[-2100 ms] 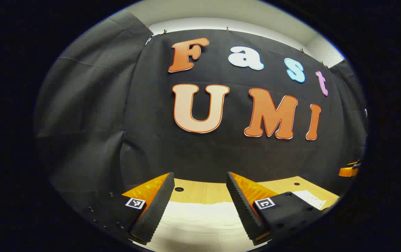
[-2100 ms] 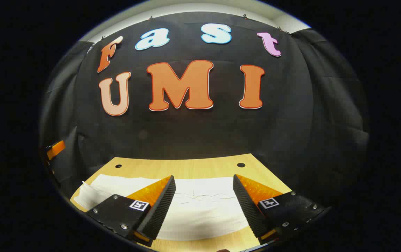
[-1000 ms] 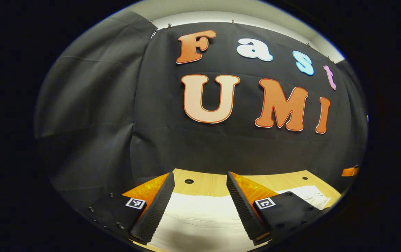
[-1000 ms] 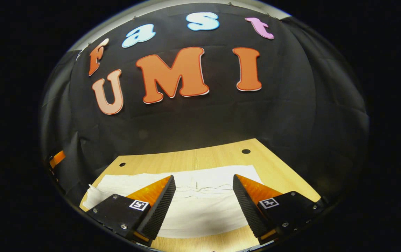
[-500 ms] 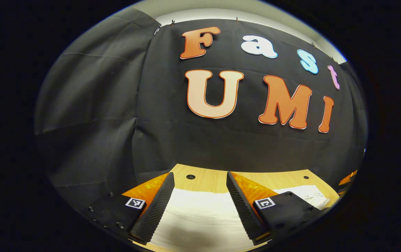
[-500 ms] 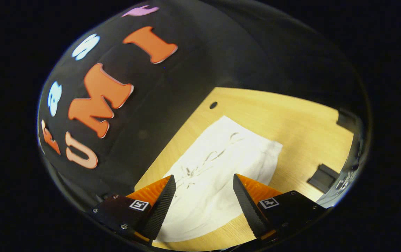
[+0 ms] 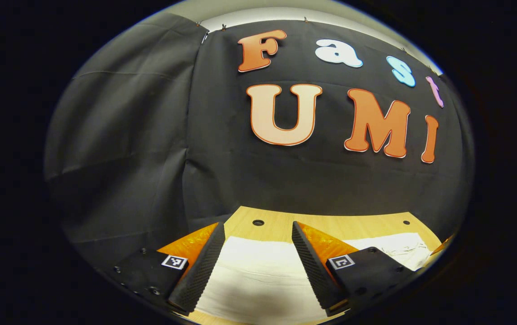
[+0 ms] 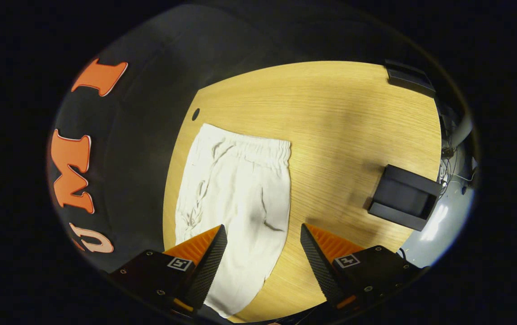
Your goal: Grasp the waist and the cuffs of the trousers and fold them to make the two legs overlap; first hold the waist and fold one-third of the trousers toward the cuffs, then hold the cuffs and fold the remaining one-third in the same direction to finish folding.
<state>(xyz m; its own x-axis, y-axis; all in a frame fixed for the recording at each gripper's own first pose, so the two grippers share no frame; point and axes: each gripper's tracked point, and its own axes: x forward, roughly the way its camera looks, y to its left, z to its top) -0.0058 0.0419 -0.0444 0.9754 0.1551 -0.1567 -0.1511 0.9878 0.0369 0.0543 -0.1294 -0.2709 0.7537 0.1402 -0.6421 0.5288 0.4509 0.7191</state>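
The trousers (image 8: 236, 203) lie flat on the wooden worktop (image 8: 344, 117), pale and a little creased, stretched lengthwise along the edge nearest the black cloth wall (image 8: 150, 104). In the right gripper view the right gripper (image 8: 263, 253) hangs over them with its fingers spread wide and nothing between them; one finger is above the cloth, the other above bare wood just beside the trousers' long edge. Beyond it the gathered waist (image 8: 249, 144) lies at the far end, close to a small round hole (image 8: 196, 113) in the worktop. Off to the side, well apart from the trousers, a black box-like object (image 8: 400, 196) sits on the wood, and another dark block (image 8: 409, 77) rests at the worktop's far edge. In the left gripper view the left gripper (image 7: 258, 253) is likewise spread and empty, held low over the pale fabric (image 7: 258, 280), with the worktop (image 7: 353, 225), two holes and the cloth wall (image 7: 150, 135) beyond.
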